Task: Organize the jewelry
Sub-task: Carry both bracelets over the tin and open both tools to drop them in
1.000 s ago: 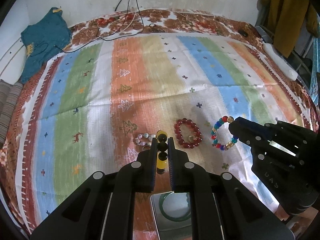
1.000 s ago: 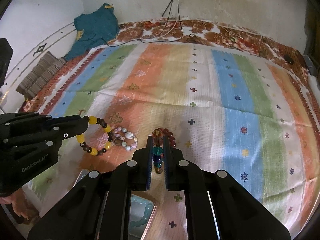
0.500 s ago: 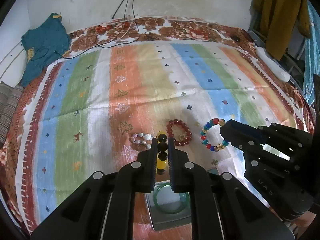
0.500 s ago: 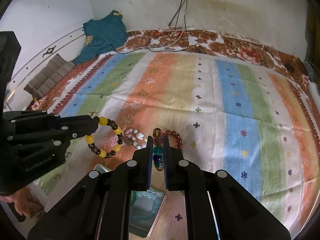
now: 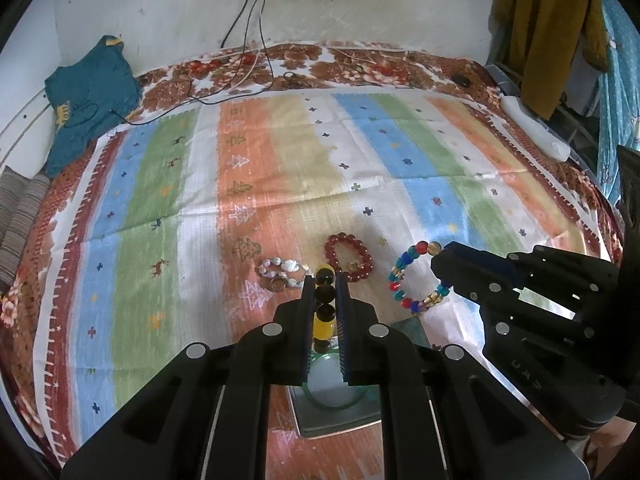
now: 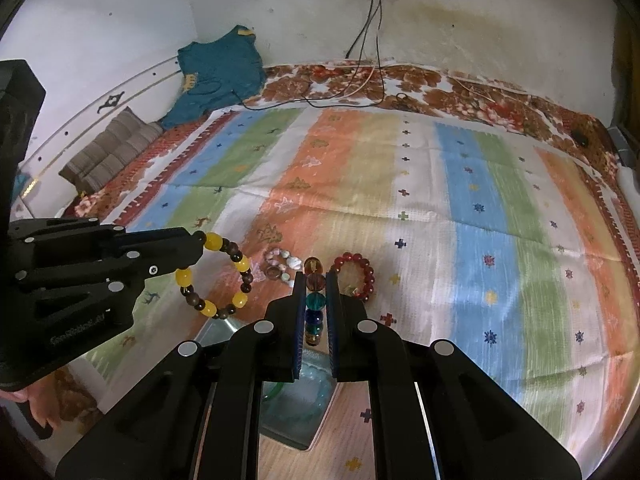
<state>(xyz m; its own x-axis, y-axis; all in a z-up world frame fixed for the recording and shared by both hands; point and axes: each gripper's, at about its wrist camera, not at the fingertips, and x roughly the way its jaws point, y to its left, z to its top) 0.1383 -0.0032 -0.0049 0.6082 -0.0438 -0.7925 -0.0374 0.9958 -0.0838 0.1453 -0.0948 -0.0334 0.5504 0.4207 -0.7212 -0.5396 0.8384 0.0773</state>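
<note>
Left wrist view: we clamp the yellow-and-dark bracelet (image 5: pixel 324 304) in the left gripper (image 5: pixel 325 292), right gripper (image 6: pixel 315 292) pinching the multicoloured bracelet (image 6: pixel 314 304), probably bound for the tray (image 5: pixel 340 416) below.

The left gripper (image 6: pixel 196 246), seen off to the left of the right gripper's own fingers, carries pale lettering low on its black body; it looks like "GenRobot.AI". The right gripper (image 5: pixel 438 266) shows faint letters, "UAS" perhaps, too dim to trust.
</note>
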